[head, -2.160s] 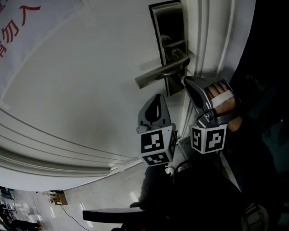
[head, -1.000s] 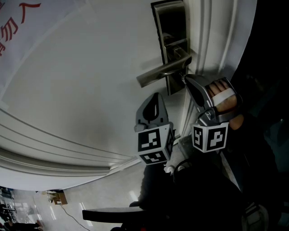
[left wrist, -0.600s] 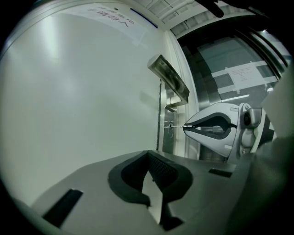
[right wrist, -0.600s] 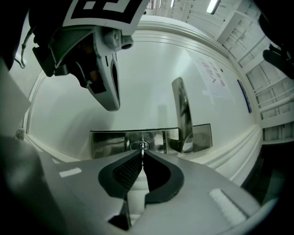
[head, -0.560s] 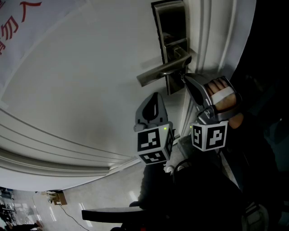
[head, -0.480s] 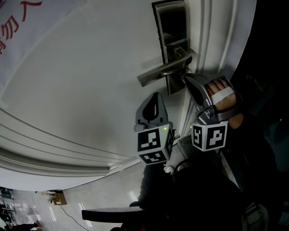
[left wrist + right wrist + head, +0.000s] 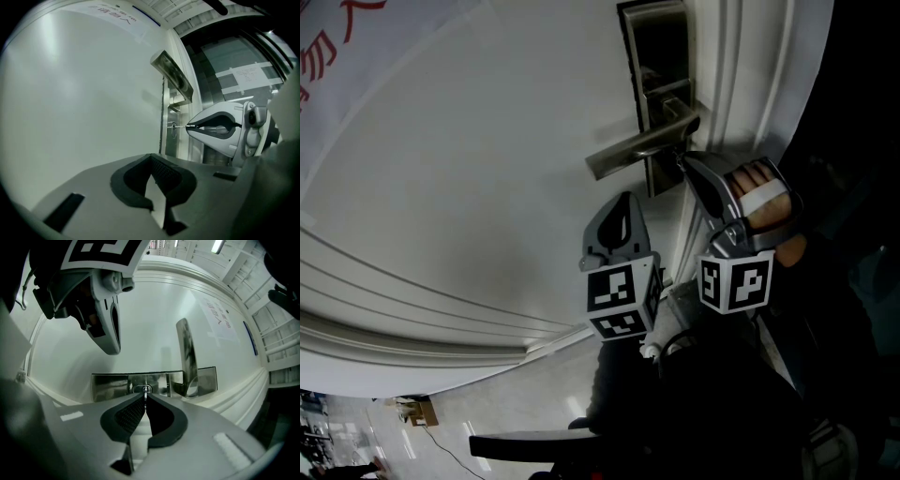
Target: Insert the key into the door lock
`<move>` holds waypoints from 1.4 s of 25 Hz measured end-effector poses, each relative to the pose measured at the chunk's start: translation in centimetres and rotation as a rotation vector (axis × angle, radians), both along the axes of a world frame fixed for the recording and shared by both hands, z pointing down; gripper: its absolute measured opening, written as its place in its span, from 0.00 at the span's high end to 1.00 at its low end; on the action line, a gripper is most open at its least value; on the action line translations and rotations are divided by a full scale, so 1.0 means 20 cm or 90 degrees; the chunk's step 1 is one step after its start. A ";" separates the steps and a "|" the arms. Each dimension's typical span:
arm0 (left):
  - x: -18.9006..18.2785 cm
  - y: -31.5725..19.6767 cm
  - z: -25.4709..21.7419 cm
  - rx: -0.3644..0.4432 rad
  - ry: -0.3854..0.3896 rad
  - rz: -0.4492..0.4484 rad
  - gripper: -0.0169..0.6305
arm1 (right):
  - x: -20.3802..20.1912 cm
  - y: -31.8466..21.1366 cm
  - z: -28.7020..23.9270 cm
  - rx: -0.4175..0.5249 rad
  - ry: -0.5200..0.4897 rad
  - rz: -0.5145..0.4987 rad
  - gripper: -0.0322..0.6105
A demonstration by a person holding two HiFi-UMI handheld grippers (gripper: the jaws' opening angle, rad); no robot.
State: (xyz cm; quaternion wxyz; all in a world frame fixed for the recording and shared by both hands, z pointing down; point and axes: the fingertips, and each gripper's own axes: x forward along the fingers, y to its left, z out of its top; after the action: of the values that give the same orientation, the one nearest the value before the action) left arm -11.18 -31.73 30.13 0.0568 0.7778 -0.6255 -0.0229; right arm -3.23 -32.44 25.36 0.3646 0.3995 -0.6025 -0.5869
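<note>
- My left gripper (image 7: 151,156) is nearest: jaws pressed together on nothing, hanging just off the door (image 7: 84,93), below the lever handle (image 7: 637,150)
- My right gripper (image 7: 145,394) is clamped on the key (image 7: 145,400), the blade pinched edge-on between the pads and poking past the tips
- The blade's tip sits at the keyhole (image 7: 140,389) in the steel lock plate (image 7: 110,385); in the left gripper view it bridges the short gap from jaws to cylinder, and I can't tell how deep it has gone
- I judge this the insertion step, close to done; next I'd push straight along the blade's axis, held level, with no twist until it bottoms
</note>
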 end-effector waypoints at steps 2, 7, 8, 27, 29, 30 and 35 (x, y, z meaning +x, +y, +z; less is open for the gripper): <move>0.00 0.00 0.00 0.001 0.001 -0.001 0.97 | 0.00 0.00 0.00 -0.001 0.001 0.001 0.93; -0.01 0.00 0.00 0.001 0.002 -0.001 0.97 | -0.01 -0.01 0.00 0.000 0.002 0.003 0.93; -0.02 0.00 0.00 0.001 0.002 -0.001 0.97 | -0.01 -0.01 0.00 0.000 0.002 0.003 0.93; 0.00 -0.01 0.01 -0.004 0.006 0.006 0.97 | -0.01 -0.01 0.00 -0.001 0.001 0.000 0.93; 0.00 -0.01 0.01 -0.005 0.005 0.006 0.97 | -0.01 -0.01 0.00 0.000 0.001 -0.001 0.93; 0.00 -0.01 0.02 -0.005 0.005 0.006 0.97 | 0.00 -0.01 0.00 0.000 0.001 -0.002 0.93; 0.00 -0.01 0.02 -0.005 0.005 0.006 0.97 | -0.01 -0.01 0.00 -0.001 0.001 -0.003 0.93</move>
State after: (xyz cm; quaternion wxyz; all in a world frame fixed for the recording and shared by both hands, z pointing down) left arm -11.16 -31.90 30.47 0.0626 0.7802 -0.6219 -0.0229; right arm -3.34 -32.66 25.36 0.3642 0.3976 -0.6036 -0.5873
